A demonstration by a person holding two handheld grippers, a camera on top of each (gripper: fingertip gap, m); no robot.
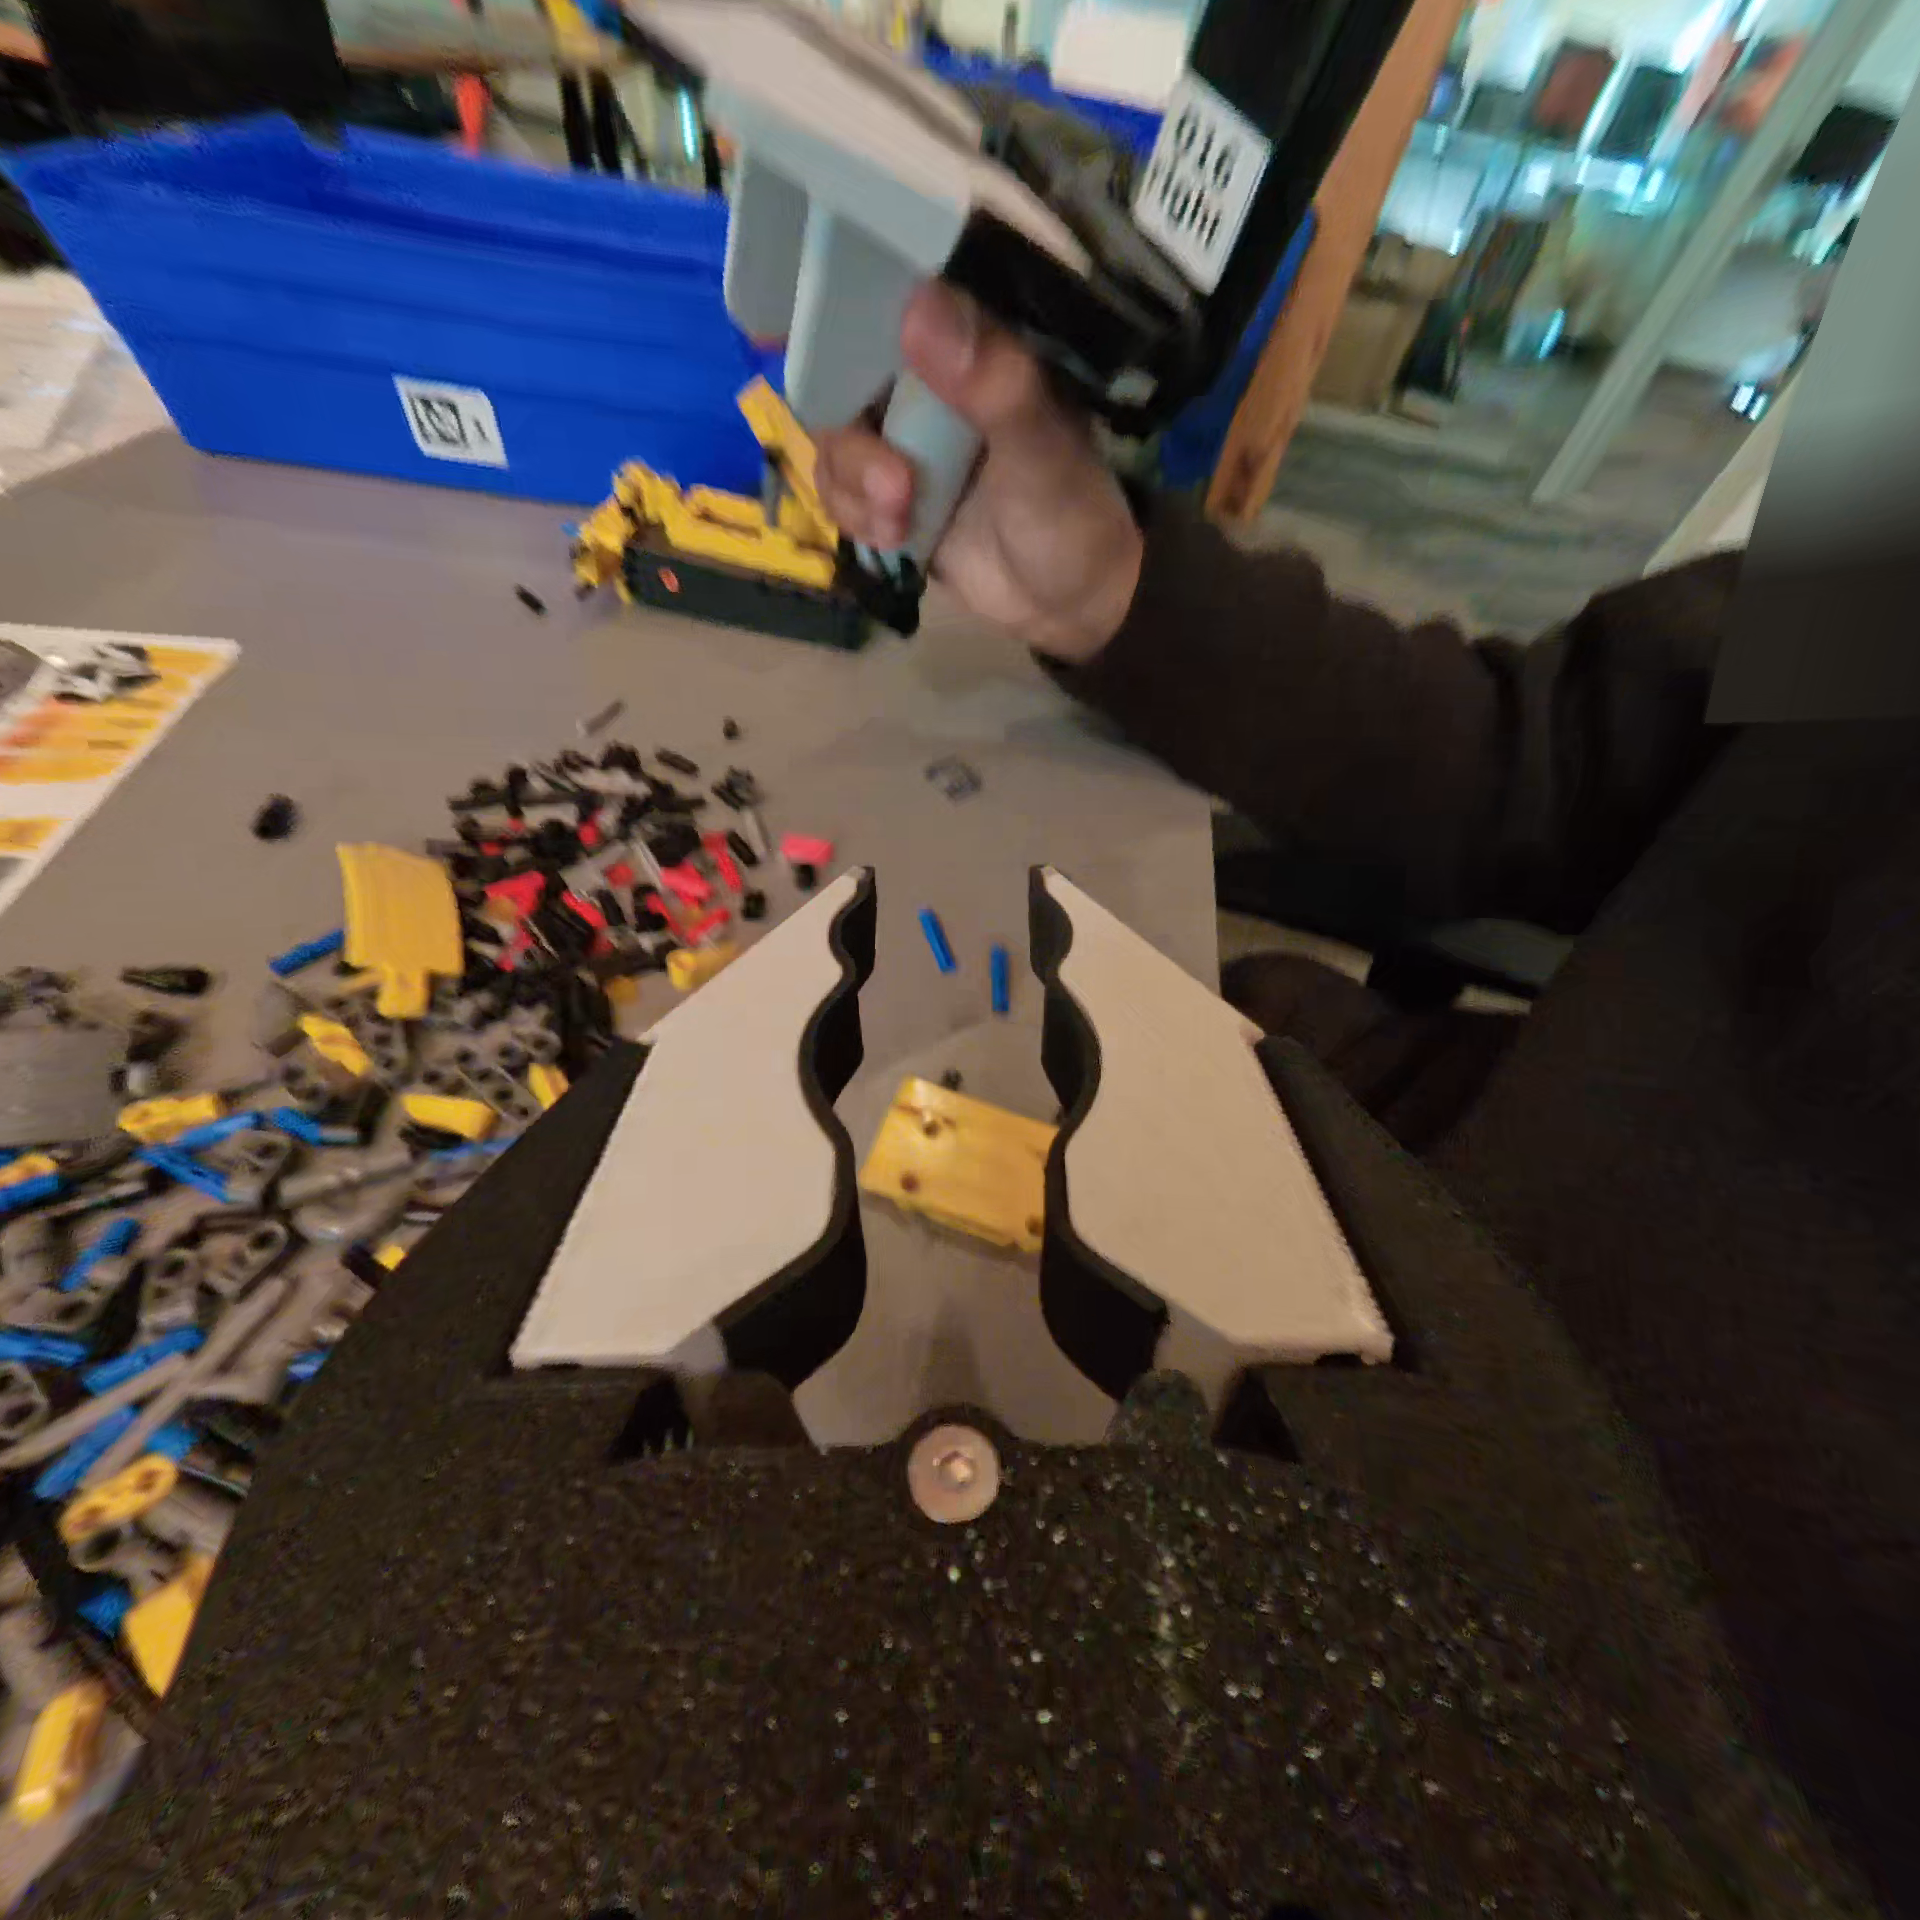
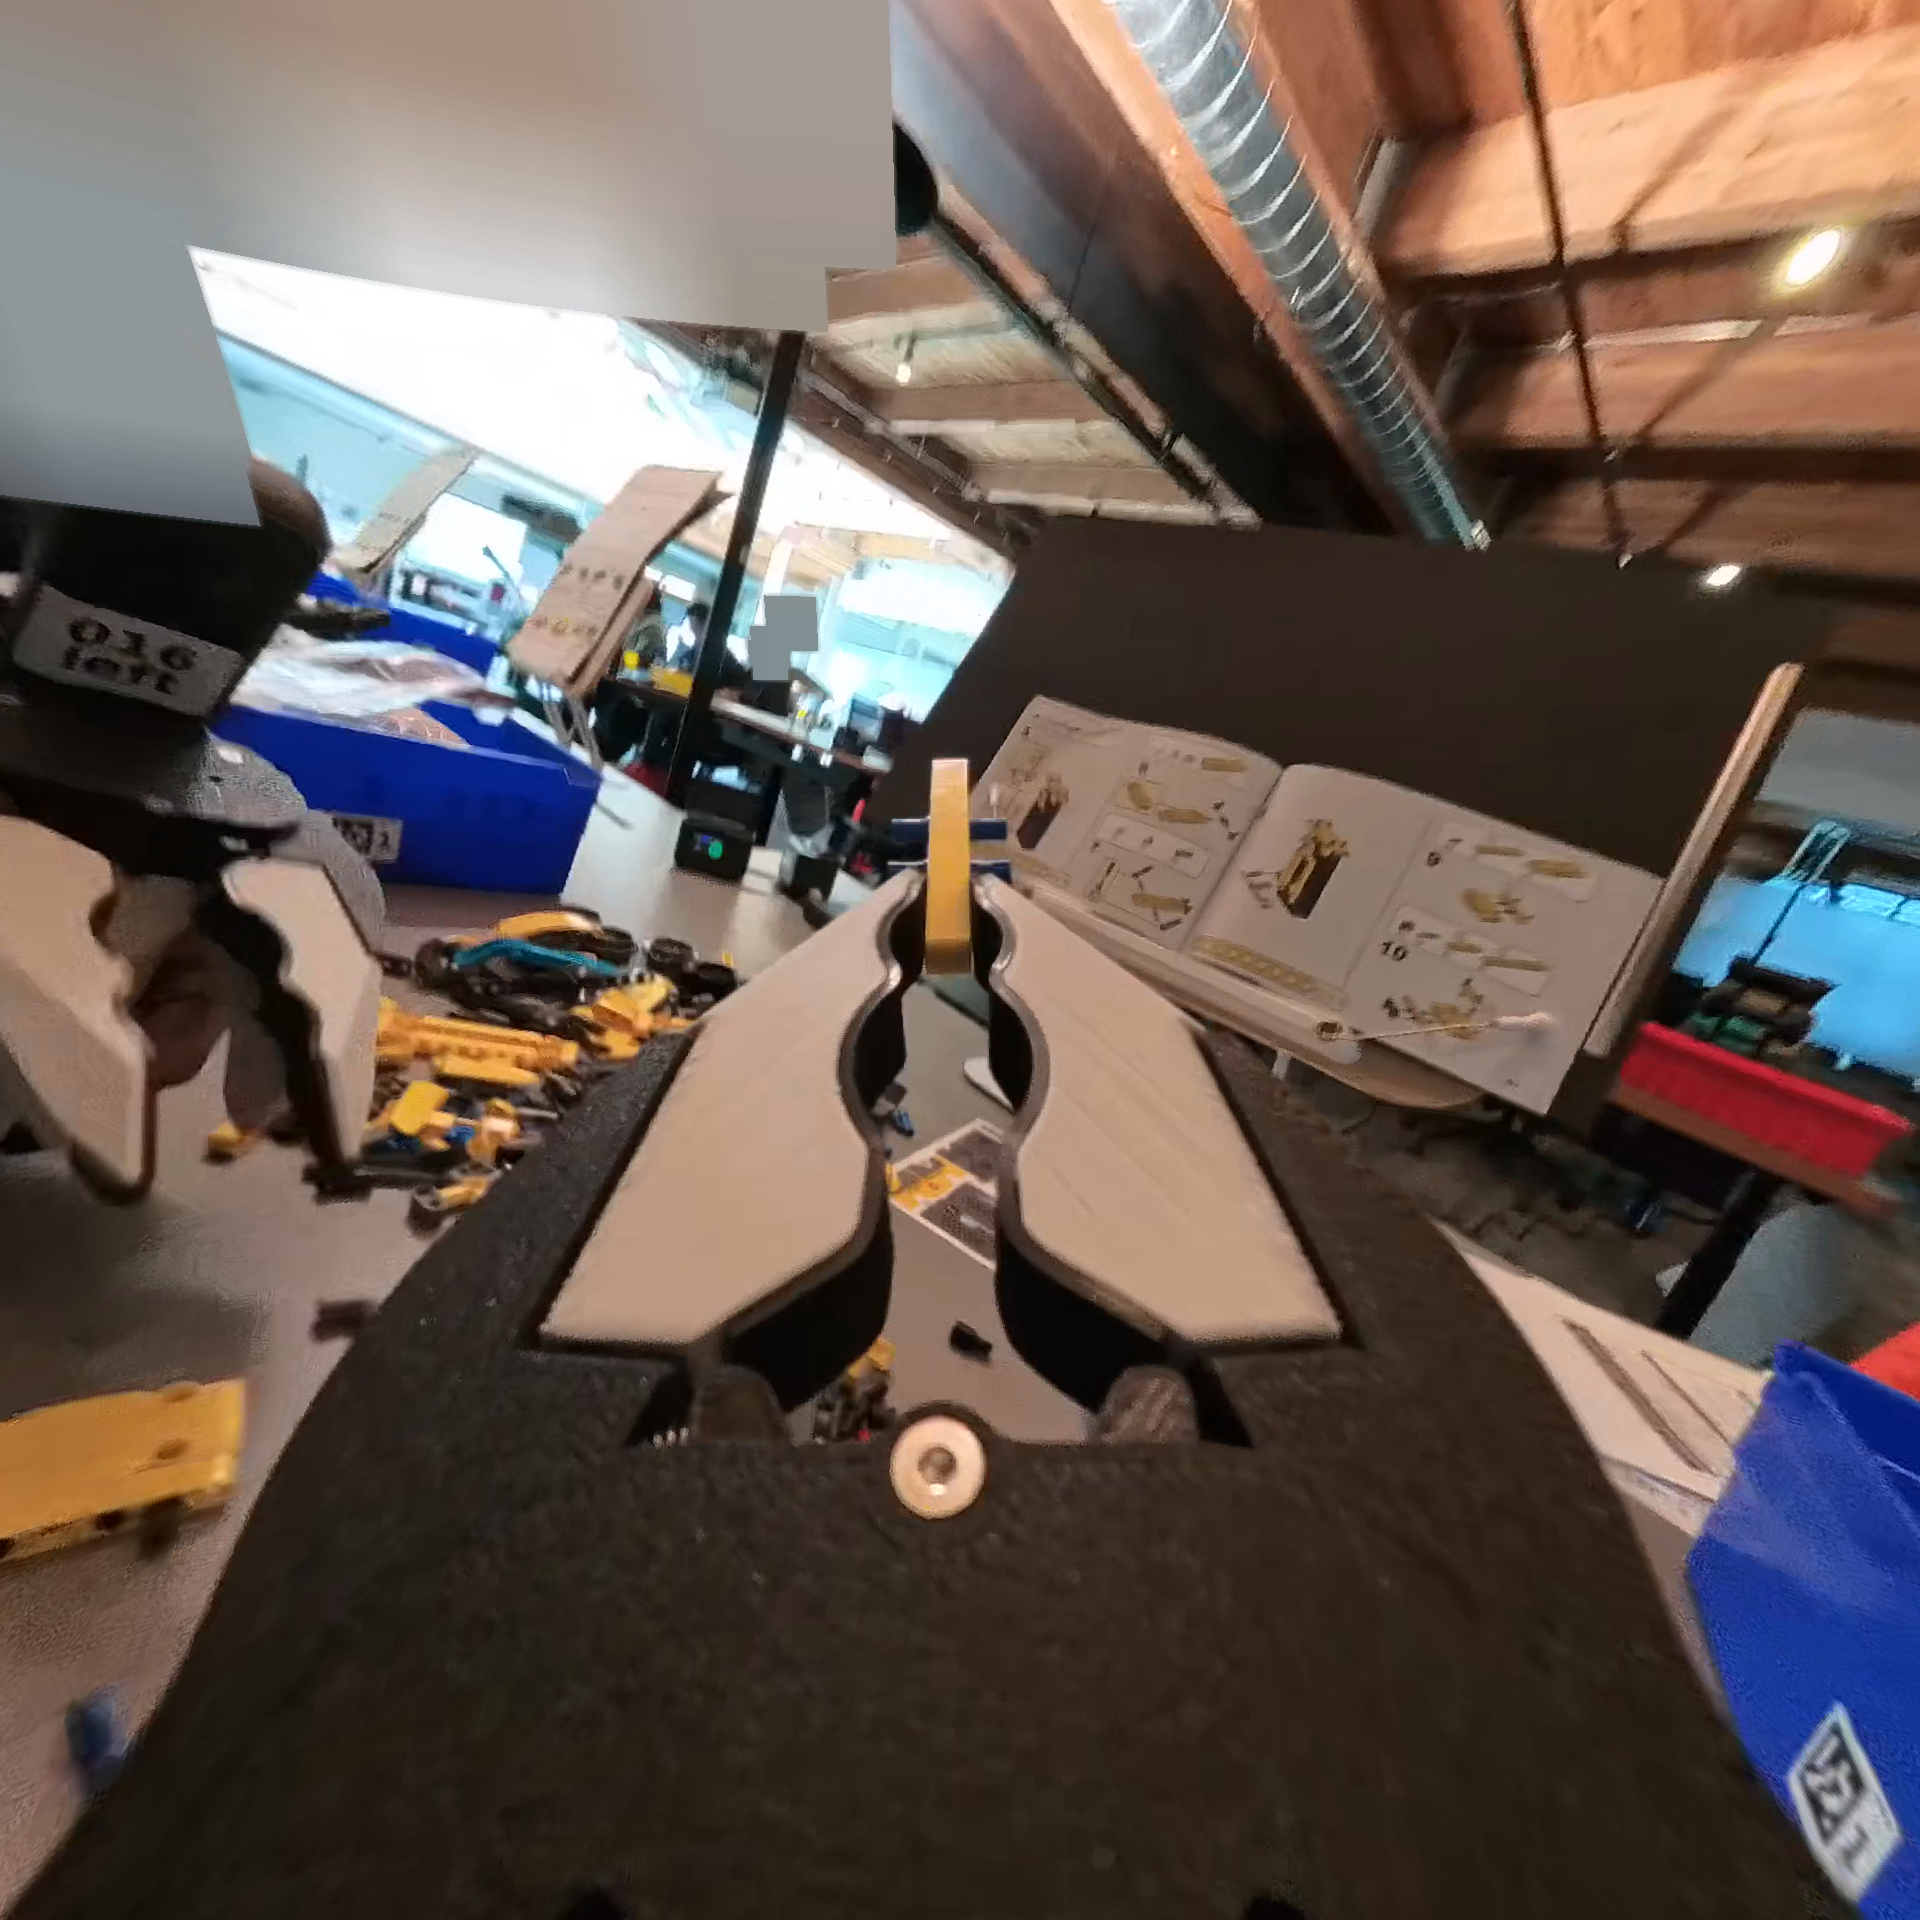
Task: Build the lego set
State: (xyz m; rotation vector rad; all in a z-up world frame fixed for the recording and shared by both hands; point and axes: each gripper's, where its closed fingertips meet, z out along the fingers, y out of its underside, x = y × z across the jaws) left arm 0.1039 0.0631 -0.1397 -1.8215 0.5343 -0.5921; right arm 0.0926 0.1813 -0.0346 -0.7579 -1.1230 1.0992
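My left gripper [image 1: 951,883] is open and empty, held low over the grey table [image 1: 364,582]. A flat yellow panel piece [image 1: 961,1164] lies on the table between its fingers, and two small blue pins [image 1: 937,940] lie just past its tips. My right gripper [image 2: 948,883] is shut on a thin yellow beam [image 2: 948,868] with blue pins [image 2: 987,831] through it, held upright in the air. In the left wrist view the right gripper's grey handle [image 1: 862,260] is raised, held by a hand [image 1: 997,488]. The left gripper [image 2: 218,997] shows open in the right wrist view.
A pile of loose black, red, grey, blue and yellow pieces [image 1: 416,987] covers the table's left. A partly built yellow and black model [image 1: 727,551] stands before a blue bin [image 1: 416,301]. An open instruction booklet [image 2: 1299,894] leans on a stand. Another blue bin [image 2: 1818,1621] sits near right. The tips of one gripper are about 15 cm away from the tips of the other.
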